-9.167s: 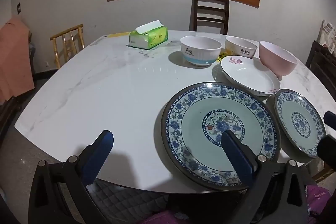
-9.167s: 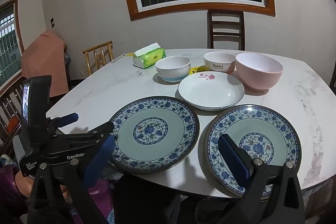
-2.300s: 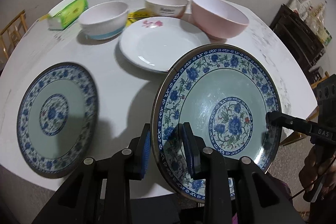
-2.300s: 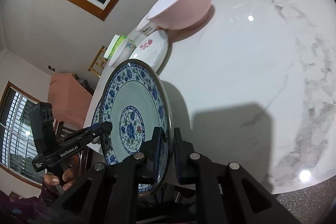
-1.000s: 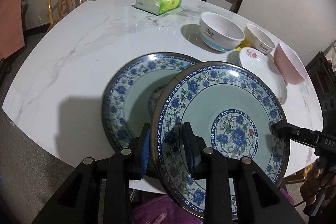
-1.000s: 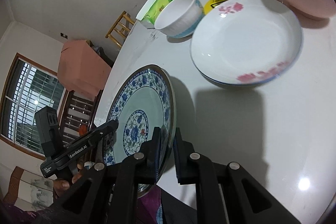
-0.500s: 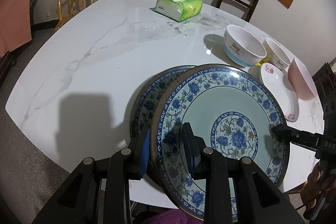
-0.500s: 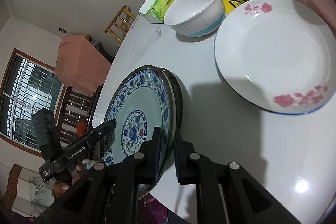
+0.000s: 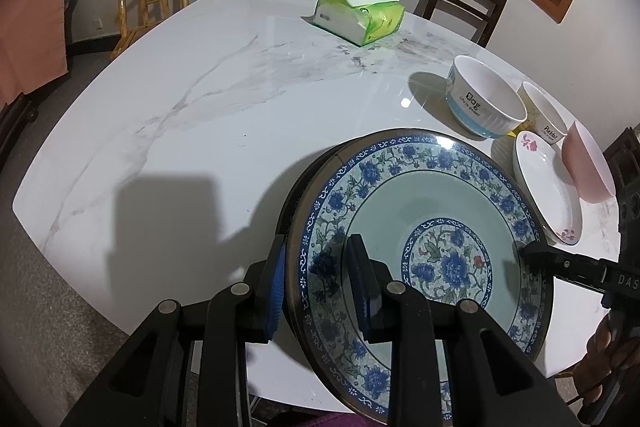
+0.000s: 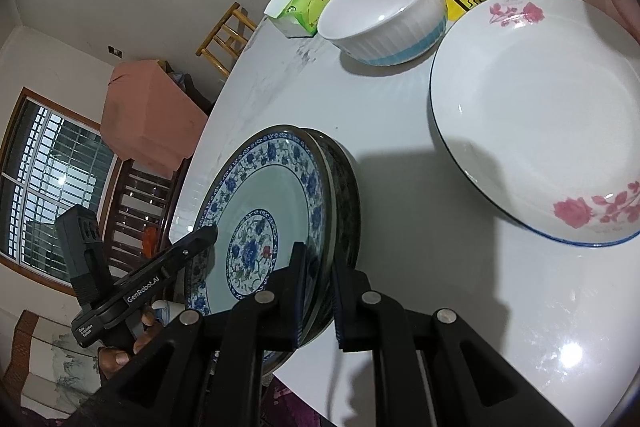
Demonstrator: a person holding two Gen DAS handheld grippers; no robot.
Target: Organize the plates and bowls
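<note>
You are clamping both the left gripper point(image 9: 320, 283) and right gripper point(image 10: 318, 291) on the round blue-floral ceramic plate point(image 9: 432, 223), lowering it over its twin plate point(image 10: 347, 187) at six o'clock, leaving the white rose-printed plate point(image 10: 536, 107) and bowls at two o'clock unsorted.

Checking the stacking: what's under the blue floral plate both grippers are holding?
Under the blue floral plate a second plate shows only as a dark rim crescent. Its face and pattern are covered. Both the left gripper and right gripper clamp the top plate's rim.
</note>
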